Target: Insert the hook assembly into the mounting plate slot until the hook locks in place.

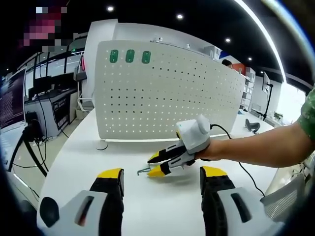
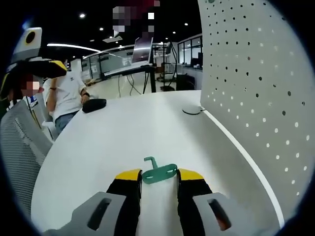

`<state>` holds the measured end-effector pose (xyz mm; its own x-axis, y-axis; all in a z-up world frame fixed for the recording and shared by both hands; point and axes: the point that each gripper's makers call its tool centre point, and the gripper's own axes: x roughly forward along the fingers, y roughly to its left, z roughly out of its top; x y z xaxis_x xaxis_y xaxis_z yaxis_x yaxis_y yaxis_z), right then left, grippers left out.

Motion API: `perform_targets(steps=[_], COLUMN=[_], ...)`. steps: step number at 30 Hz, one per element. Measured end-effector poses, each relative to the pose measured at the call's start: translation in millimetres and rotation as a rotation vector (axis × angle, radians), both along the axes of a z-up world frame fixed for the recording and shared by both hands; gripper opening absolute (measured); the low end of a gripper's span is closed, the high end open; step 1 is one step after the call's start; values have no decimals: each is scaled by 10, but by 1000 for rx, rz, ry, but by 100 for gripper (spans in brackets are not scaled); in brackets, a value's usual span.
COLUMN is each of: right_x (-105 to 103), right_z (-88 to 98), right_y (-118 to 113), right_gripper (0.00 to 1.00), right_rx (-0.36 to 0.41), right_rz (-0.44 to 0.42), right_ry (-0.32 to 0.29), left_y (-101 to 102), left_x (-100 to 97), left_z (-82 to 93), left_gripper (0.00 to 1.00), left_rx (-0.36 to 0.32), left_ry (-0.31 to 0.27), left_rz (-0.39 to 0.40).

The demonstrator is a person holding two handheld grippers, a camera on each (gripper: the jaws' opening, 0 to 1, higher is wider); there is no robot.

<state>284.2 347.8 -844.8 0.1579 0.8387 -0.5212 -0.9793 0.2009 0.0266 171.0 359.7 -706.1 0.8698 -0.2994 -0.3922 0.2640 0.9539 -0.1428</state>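
The right gripper (image 2: 159,178) is pinching the green hook assembly (image 2: 158,172) between its yellow tips, low over the white table (image 2: 123,132) in front of the pegboard mounting plate (image 1: 167,93) (three green tabs (image 1: 130,56) are already sitting along its top). The left gripper (image 1: 162,176) is waiting with jaws spread, holding nothing. The grip looks shallow, so I'd say the hook could twist or slip when pushed into a slot.
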Motion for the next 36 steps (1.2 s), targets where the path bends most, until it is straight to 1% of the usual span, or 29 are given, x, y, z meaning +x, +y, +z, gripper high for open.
perform_targets(steps=[5,9,12,14,18,22,27,32,36], right_x=[-10,-20,-23,-52,-106,-216,-335,-483,-497], right_z=[15,55,28,19,-7,0,1,1,-14], right_y=[-15,-41,-78,-108,-201,-289,-381,-416,-435], right_gripper=[28,28,28,28,28,28,27,27,28], right_rx=[11,35,26,27,25,22,17,23,14], right_rz=[-9,-21,-24,-24,-28,-3,35,85,87], right_ry=[14,36,39,52,56,67,64,77,73], left_y=[-3,9,-1,-10,-26,-36,-85,-115,-113], left_x=[7,15,15,17,17,15,6,1,-6], left_z=[-1,-27,-34,-29,-23,-23,-31,-21,-23], left_gripper=[64,64,63,63,63,63,62,62,62], left_rx=[4,8,7,9,8,8,10,9,10], left_ry=[0,5,7,6,4,5,7,4,5], left_rz=[-4,-3,-7,-10,-16,-18,-31,-39,-39])
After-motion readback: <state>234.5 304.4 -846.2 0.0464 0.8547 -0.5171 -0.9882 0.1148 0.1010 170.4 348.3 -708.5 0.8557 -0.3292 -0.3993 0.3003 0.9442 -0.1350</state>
